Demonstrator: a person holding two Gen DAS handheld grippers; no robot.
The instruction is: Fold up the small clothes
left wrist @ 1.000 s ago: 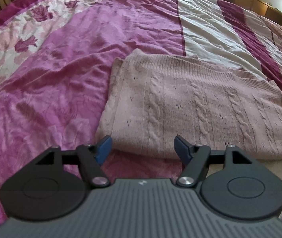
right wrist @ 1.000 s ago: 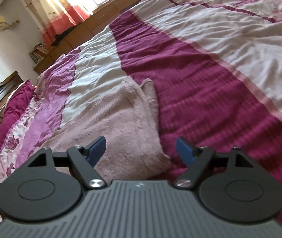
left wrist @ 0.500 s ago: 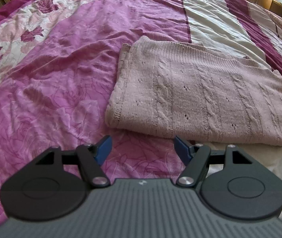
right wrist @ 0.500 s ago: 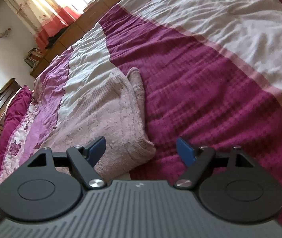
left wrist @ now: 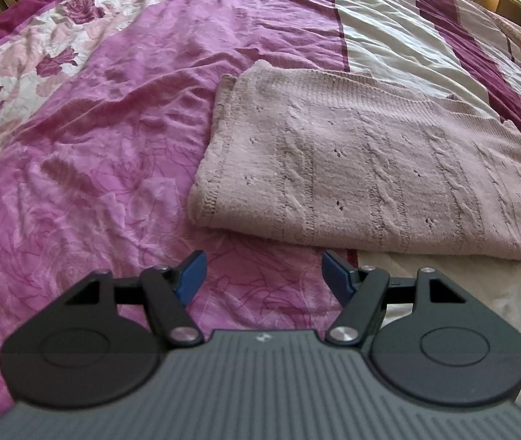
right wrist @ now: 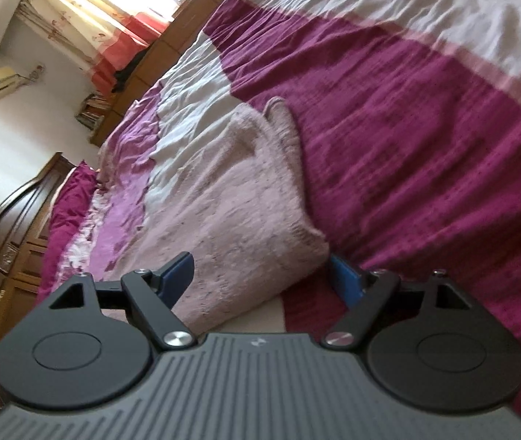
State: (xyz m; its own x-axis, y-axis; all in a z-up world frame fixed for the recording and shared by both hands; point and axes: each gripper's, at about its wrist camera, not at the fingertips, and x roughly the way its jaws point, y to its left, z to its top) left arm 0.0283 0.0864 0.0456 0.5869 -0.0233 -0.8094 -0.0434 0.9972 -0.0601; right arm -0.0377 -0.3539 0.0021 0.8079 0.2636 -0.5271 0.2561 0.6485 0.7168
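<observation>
Both claws backed off; one folded sweater (left wrist: 366,172), seemingly untouched.

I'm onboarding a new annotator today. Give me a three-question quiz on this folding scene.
1. True or false: the left gripper is shut on the pink knit sweater.
2. The sweater lies: A) crumpled, B) folded flat, C) hanging?
3. Which gripper has the sweater's corner nearest its fingers?

Key: 1 false, it is open, short of the edge. 2 B, on the bedspread. 3 the right gripper, also open.
</observation>
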